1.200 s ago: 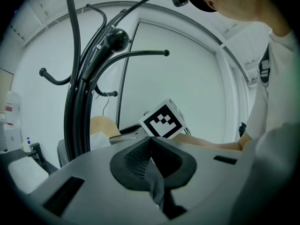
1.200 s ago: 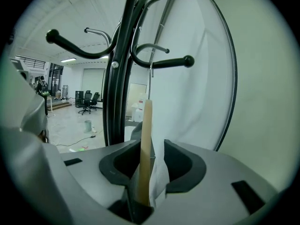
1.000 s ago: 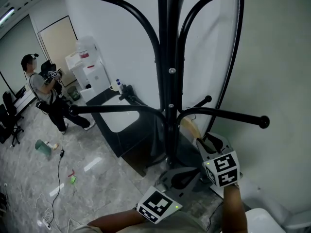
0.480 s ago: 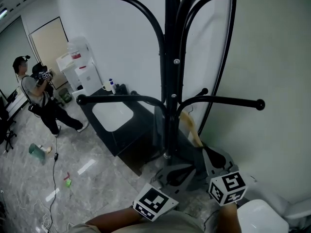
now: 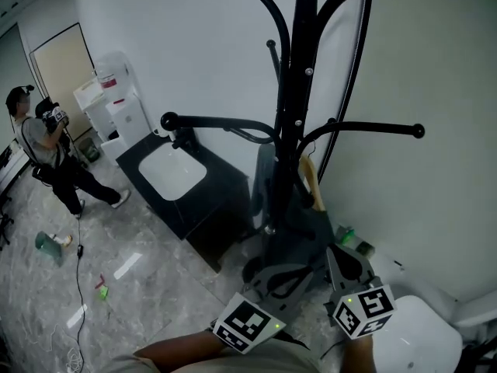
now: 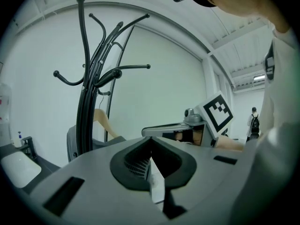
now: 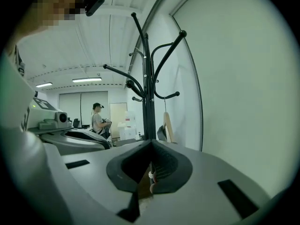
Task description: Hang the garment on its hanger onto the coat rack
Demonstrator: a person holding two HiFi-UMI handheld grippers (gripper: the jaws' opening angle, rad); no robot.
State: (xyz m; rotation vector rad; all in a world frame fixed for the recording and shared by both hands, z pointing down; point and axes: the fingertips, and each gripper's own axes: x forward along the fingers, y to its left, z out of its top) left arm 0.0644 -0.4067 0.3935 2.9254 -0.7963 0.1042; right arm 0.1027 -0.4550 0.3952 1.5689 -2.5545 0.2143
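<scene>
Fingers (image 6: 140, 162) of the left gripper (image 5: 269, 270) are pressed together with nothing between them, and the fingers (image 7: 164, 167) of the right gripper (image 5: 340, 252) are likewise closed and empty, as far as its own view shows.

Both grippers sit low and near. The garment (image 5: 283, 220) lies just beyond them, far and slightly up from the tips. It drapes against the lower pole of the coat rack (image 5: 300, 92). The hanger (image 5: 311, 181) shows above the cloth, close to the pole on its right side. One of its arms slants upward, so its long axis runs steeply, not level. Its hook is too small to make out, but the garment appears already hung.

The right gripper is the nearer one to the hanger. The left gripper faces the cloth and the pole's base.

The hanger is pale, smooth wood, flat and gently curved. The garment is dark grey, soft and slack. The rack is glossy black metal tube, with curved arms ending in round knobs, standing beside a plain white wall (image 5: 419, 68).
</scene>
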